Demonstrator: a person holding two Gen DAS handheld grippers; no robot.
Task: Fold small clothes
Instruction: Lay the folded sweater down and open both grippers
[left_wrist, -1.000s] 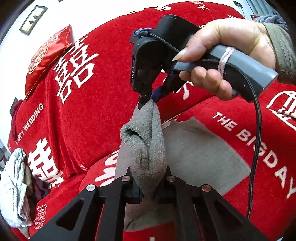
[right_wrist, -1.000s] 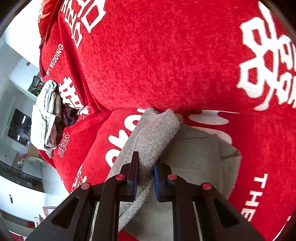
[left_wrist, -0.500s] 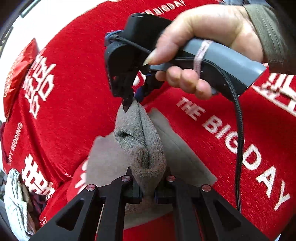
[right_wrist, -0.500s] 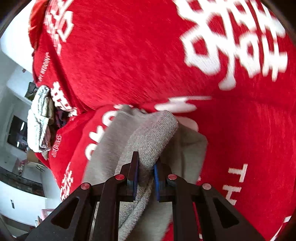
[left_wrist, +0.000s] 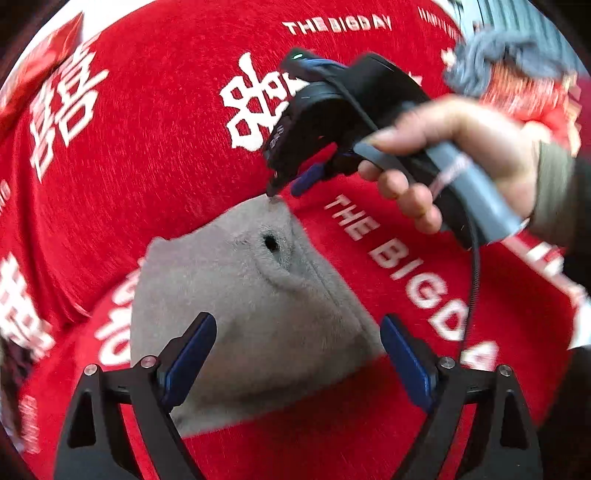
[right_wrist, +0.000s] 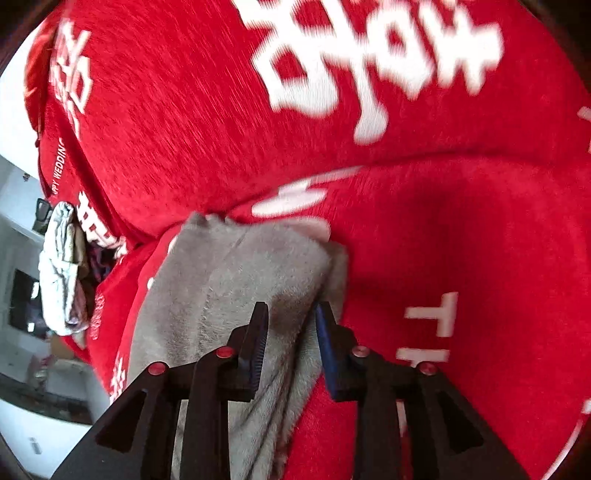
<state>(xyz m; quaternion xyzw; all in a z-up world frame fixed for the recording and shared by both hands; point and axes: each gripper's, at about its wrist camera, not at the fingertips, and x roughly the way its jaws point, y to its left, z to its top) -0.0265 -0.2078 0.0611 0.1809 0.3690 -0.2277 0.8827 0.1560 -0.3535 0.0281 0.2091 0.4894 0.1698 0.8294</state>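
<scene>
Nearest me, my left gripper (left_wrist: 297, 360) has just been opening and now stands wide, pads clear of the folded grey fleece garment (left_wrist: 255, 306), which lies released on the red printed sofa cover (left_wrist: 147, 166). My right gripper (right_wrist: 290, 338) has also been opening, partly parted with the garment's edge still between its pads. I judge this fold laid down.

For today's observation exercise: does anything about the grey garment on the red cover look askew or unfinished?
Yes. The grey garment lies folded on the red cover, but a puckered ridge with a small dark gap runs across its top layer, so that layer is not flat. Both grippers have just been opening, and neither grips the cloth now.
</scene>
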